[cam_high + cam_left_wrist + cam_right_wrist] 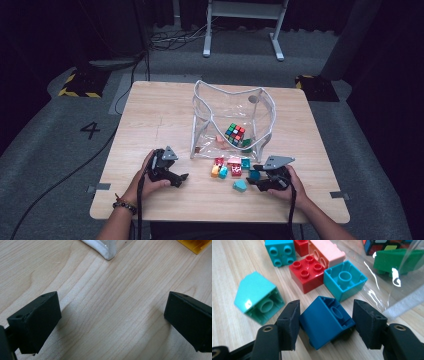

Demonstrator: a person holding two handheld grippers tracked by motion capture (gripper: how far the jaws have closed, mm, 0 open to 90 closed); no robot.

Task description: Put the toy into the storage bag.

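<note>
Right gripper view: right tongs (325, 323) low, clamping blue brick (325, 320).

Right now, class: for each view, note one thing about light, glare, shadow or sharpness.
High view: dim, dark surroundings, the table lit, small bricks soft. Left gripper view: soft shadows beside the open jaws of the left gripper. Right gripper view: white glare on the clear bag; the dark blue brick between the right gripper jaws is sharp.

Left gripper (170, 172) rests low with jaws wide apart; right gripper (325, 320) seems clamped, jaws partly closed.
</note>
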